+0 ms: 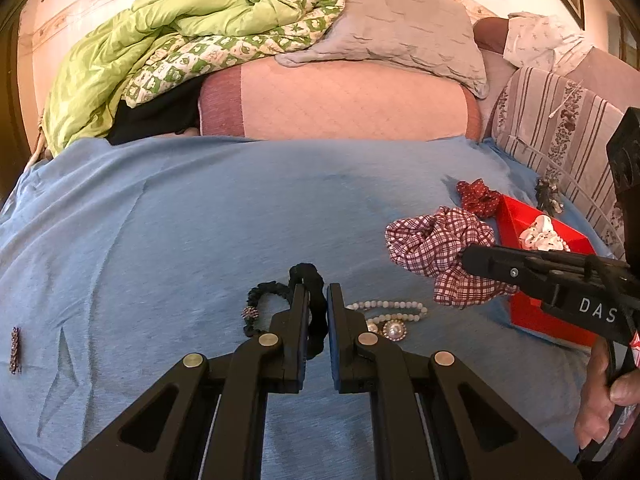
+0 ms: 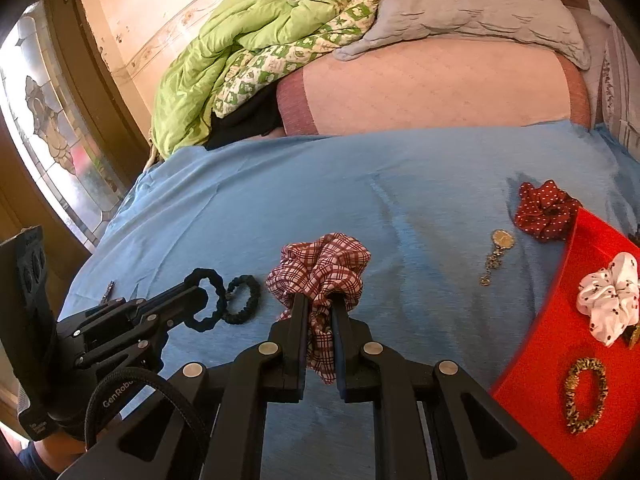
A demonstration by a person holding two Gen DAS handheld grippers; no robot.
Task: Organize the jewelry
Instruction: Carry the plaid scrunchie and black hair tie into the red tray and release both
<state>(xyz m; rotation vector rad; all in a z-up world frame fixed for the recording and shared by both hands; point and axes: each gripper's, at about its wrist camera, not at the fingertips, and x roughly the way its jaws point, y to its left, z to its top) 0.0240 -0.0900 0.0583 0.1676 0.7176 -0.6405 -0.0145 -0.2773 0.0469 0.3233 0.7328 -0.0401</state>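
both jaws clamped, left gripper (image 1: 318, 300) on the black hair tie (image 1: 316, 280), right gripper (image 2: 320, 308) on the checked scrunchie (image 2: 320, 268); i'd carry it clear over the red tray (image 2: 560, 332) rim.

Warm, bright daylight enters through the stained-glass window (image 2: 52, 152). The wall (image 2: 132, 8) is overexposed and pinkish. Strong fisheye bending and dark vignetting at picture edges; focus sharp.

Blue sheet (image 1: 180, 220) centre open (red tray (image 2: 560, 320) blocks right).
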